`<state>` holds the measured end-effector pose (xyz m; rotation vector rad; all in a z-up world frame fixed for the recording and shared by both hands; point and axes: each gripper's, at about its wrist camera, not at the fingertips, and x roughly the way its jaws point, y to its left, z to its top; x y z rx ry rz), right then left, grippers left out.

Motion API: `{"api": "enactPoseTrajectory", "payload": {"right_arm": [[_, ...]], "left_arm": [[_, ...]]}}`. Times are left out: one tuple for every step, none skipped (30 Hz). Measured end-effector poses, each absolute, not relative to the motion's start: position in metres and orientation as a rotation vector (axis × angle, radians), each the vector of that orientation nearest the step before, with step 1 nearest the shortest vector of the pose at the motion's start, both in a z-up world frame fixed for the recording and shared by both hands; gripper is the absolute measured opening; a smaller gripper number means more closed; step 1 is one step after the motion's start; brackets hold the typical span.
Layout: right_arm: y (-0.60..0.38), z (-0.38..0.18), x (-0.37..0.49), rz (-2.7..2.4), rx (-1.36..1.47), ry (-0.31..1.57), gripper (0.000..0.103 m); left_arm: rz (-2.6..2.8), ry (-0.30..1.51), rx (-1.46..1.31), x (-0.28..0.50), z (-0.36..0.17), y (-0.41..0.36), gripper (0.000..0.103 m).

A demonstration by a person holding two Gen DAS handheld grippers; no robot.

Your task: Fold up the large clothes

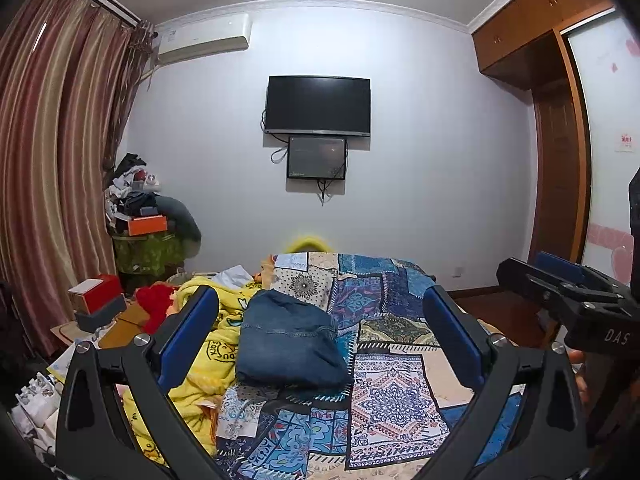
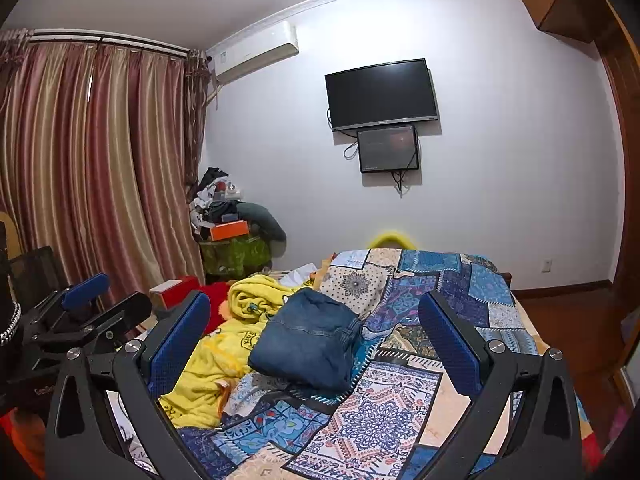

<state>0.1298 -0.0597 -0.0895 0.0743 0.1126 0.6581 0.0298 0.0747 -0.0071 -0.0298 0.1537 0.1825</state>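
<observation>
jeans [image 1: 290,342] folded, underside hidden

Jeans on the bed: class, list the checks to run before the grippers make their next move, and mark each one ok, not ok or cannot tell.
1. Left gripper open and holding nothing: ok.
2. Right gripper open and holding nothing: ok.
3. Jeans folded into a compact bundle: ok.
4. Jeans free of the yellow blanket: not ok, their left edge meets it.
5. Flat patchwork bedspread free beside the jeans: ok.
6. More large clothes awaiting folding: cannot tell.
</observation>
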Motion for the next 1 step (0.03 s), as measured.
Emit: {"api": "enactPoseTrajectory", "payload": {"right_arm": [[-0.0593,-0.0896,0.13,0.658,0.074,0.113,0.103]], "left_arm": [[0.182,0.157,-0.029,0.0307,-0.0077,0.075,0.103]]}}
